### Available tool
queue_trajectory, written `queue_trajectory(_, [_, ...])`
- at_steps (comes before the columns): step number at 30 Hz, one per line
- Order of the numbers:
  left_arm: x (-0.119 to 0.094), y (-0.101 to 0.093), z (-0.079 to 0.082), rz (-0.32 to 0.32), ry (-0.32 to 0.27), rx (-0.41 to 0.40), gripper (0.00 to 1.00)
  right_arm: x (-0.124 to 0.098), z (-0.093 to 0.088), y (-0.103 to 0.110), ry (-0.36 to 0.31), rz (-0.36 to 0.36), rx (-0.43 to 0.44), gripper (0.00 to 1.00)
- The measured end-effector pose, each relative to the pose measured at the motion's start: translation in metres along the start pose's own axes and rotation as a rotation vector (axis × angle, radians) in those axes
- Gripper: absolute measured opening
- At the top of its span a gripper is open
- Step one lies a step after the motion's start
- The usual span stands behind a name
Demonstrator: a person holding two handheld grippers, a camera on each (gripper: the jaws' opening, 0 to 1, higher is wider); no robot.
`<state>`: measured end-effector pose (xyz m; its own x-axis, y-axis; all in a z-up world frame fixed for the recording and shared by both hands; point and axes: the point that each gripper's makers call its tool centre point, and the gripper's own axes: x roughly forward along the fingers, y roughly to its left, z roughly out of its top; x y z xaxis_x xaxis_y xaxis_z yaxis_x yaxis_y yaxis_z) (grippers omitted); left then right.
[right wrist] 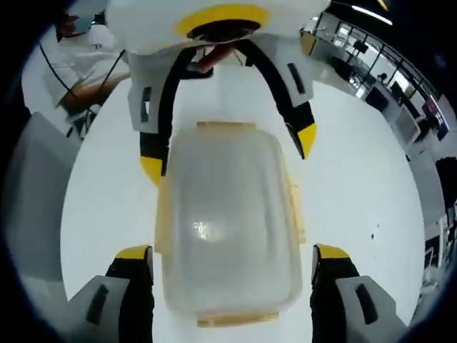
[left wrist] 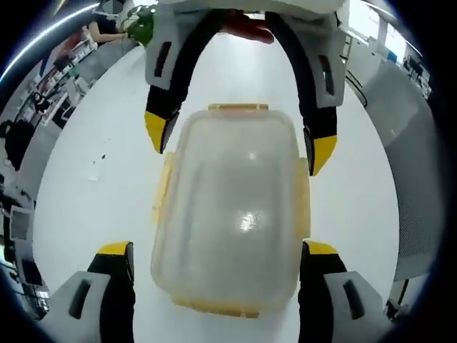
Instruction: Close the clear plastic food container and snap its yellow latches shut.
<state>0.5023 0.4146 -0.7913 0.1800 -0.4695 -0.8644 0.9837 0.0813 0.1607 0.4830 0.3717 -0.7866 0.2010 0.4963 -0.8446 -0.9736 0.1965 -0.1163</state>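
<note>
Container [left wrist: 232, 214] on white counter [left wrist: 93, 136] looks light, slippery, stiff; left claw [left wrist: 218, 268] and right claw [right wrist: 232, 268] spread astride it, press at yellow latches [left wrist: 303, 196].

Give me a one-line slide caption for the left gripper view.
Two open grippers face each other across a lidded clear container on a white table.

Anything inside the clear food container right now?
Through the frosted lid of the clear food container nothing distinct shows, only glare and the white table underneath. The haze could hide small contents.
</note>
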Motion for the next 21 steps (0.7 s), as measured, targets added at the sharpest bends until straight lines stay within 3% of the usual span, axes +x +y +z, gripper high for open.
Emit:
queue_trajectory(3, [-0.003,0.002,0.001,0.030,-0.056,-0.044,0.97,-0.001,-0.005,0.003,-0.026,-0.021,0.070,0.94])
queue_trajectory(8, [-0.005,-0.005,-0.003,0.057,-0.177,-0.190,0.94,-0.005,-0.005,0.002,-0.132,-0.094,0.195,0.93])
queue_trajectory(14, [-0.013,-0.005,0.001,0.100,-0.294,-0.285,0.93,-0.013,-0.007,-0.003,-0.217,-0.174,0.302,0.93])
queue_trajectory(18, [-0.015,-0.003,0.007,0.128,-0.351,-0.321,0.93,-0.019,-0.008,-0.010,-0.290,-0.236,0.405,0.93])
queue_trajectory(21, [-0.015,-0.001,0.006,0.153,-0.350,-0.329,0.93,-0.018,-0.012,-0.008,-0.282,-0.247,0.405,0.94])
